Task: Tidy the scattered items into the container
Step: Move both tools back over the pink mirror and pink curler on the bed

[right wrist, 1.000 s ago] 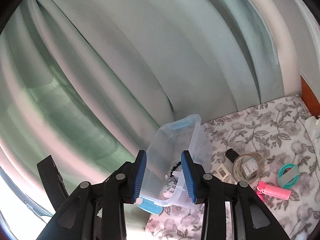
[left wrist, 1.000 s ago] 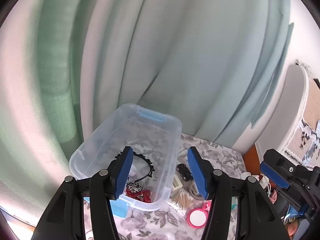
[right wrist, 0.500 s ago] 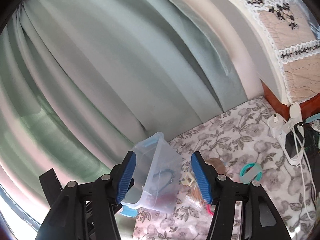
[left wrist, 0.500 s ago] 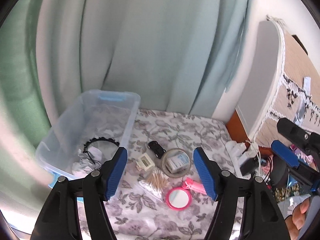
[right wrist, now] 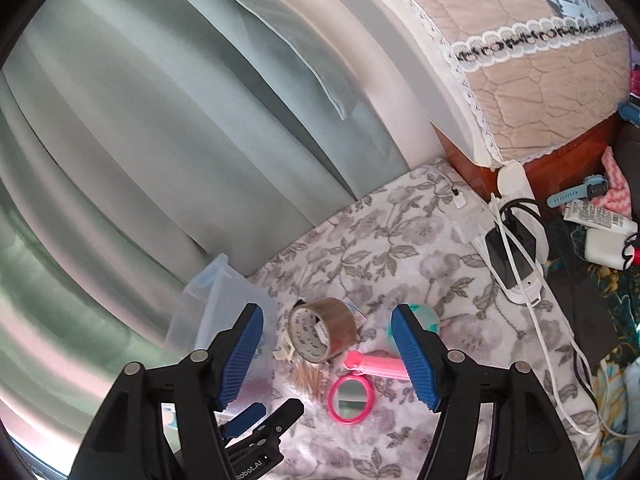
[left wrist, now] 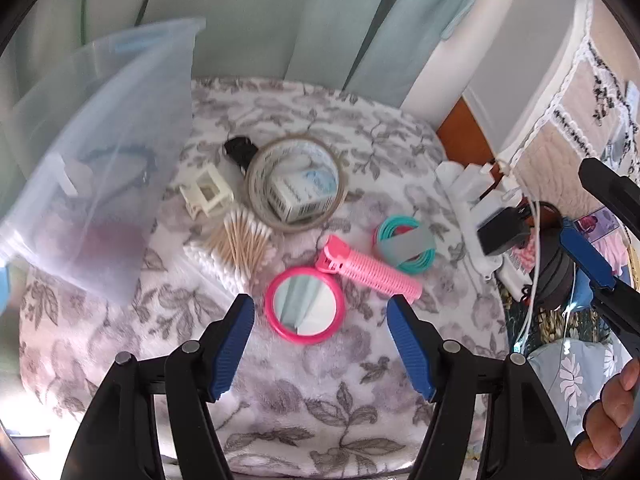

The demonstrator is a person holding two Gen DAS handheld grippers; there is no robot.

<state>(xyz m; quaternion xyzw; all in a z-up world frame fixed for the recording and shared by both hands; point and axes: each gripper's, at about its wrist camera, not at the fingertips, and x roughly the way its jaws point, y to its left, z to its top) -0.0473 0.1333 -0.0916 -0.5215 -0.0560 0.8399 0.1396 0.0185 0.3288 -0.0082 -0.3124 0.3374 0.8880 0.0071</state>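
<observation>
The left claw [left wrist: 320, 320] hangs over the floral cloth [left wrist: 304, 412] with its blue pads spread wide; the jaws have just been opening and nothing sits between them, the round pink mirror [left wrist: 305, 305] lying flat on the cloth just beyond the tips. The right claw [right wrist: 326, 344] is likewise spread, its jaws also just opened and empty, and its right finger cuts off part of the teal hair ties [right wrist: 430, 316] and the end of the pink hair roller [right wrist: 374, 363].

In the left wrist view the clear plastic container [left wrist: 100, 152] fills the upper left of the frame, blurred, with dark and red shapes inside that I cannot make out. Right of it the scattered things crowd together: a cream clip [left wrist: 206, 194], a bag of cotton swabs [left wrist: 240, 240], a black item [left wrist: 239, 151] partly behind the tape roll [left wrist: 294, 184], and a small box [left wrist: 304, 190] lying inside that roll. The roller lies between mirror and hair ties, touching the mirror's rim.

At the right edge a white power strip [left wrist: 468, 208] with a black plug and trailing cables borders the cloth. A person's hand [left wrist: 608, 416] shows at the lower right, cut off by the frame. Pale green curtains [right wrist: 180, 120] hang behind.
</observation>
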